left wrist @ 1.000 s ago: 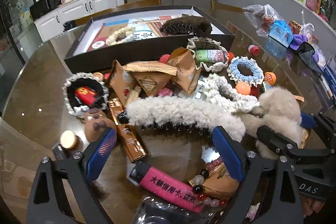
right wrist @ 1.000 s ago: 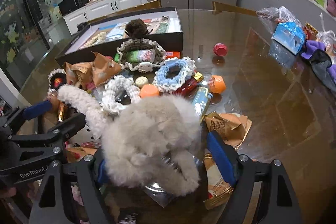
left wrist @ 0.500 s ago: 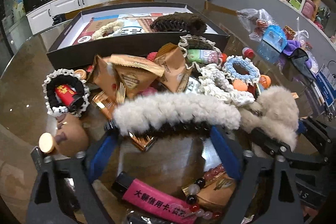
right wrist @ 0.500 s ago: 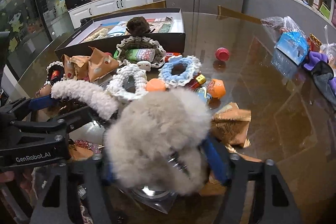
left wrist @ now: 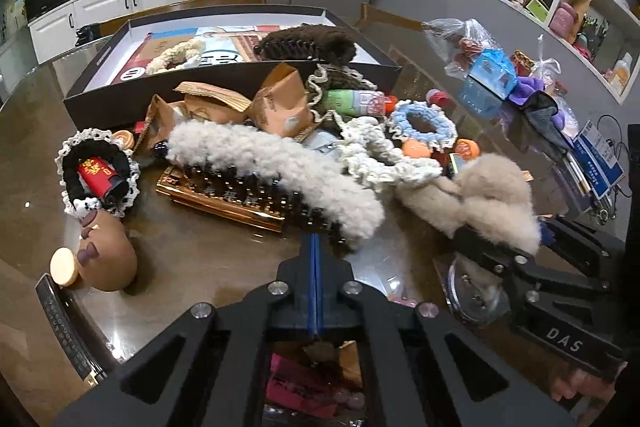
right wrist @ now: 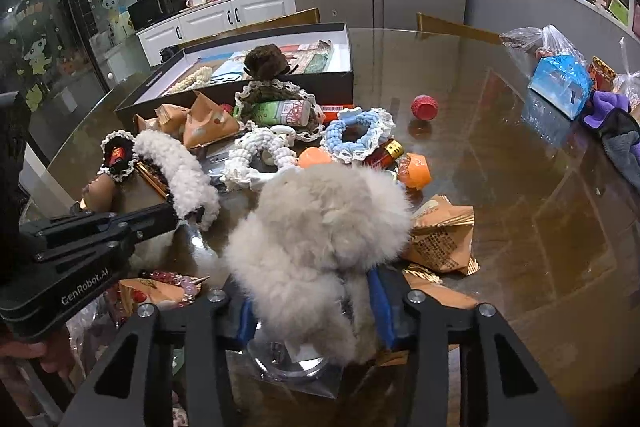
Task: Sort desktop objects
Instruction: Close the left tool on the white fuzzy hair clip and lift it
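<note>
Here my left gripper (left wrist: 316, 259) has its blue pads pressed flat together, their tips tucked under the near end of the long white fuzzy hair claw (left wrist: 276, 163); whether they pinch any of its black teeth I cannot tell, as the fleece hides the tips. The claw runs slantwise away from me, its far end lifted toward the crumpled brown snack packets (left wrist: 240, 103), and a shiny copper-coloured packet (left wrist: 224, 199) lies under its toothed edge.

My right gripper (right wrist: 316, 311) has just been closing, and the beige fluffy hair claw (right wrist: 320, 227) sits between its blue pads, which press into the fur on both sides. Seen from the left wrist, that beige claw is just beside the white one, to its right, with the right tool's black finger across its lower edge.

Further out on the glass-topped table (right wrist: 520, 187) lie a white crocheted scrunchie (right wrist: 260, 155), a blue one (right wrist: 356, 139), a black scrunchie edged in white lace (left wrist: 100, 171) with a red lighter (left wrist: 100, 175) inside it, and a brown bear-shaped figure (left wrist: 106, 259). Behind the heap stands the shallow black box (left wrist: 224, 95), which holds a dark brown fuzzy claw (left wrist: 308, 43) and a cream scrunchie (left wrist: 176, 55). A red ball (right wrist: 425, 107) rests apart on the bare glass.
</note>
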A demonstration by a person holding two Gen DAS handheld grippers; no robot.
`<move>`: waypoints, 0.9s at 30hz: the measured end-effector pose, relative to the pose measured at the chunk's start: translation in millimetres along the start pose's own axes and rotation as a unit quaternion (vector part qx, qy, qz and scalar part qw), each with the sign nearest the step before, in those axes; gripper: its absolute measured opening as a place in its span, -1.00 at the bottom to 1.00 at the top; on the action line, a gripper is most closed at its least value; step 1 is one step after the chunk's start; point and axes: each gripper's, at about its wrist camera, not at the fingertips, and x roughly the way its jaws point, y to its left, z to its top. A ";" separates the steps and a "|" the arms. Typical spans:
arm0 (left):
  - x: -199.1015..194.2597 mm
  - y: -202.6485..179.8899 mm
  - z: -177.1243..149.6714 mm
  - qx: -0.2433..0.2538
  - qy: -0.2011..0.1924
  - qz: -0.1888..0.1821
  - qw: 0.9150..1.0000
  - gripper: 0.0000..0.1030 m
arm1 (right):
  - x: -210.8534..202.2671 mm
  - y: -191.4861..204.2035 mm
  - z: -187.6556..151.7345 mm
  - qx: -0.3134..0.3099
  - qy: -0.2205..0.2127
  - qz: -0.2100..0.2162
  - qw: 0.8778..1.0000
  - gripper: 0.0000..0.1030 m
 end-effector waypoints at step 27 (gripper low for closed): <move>14.1 -6.5 34.4 -0.023 0.006 0.037 0.999 0.46 | 0.2 -3.7 -0.2 -0.002 0.004 0.011 1.000 -0.10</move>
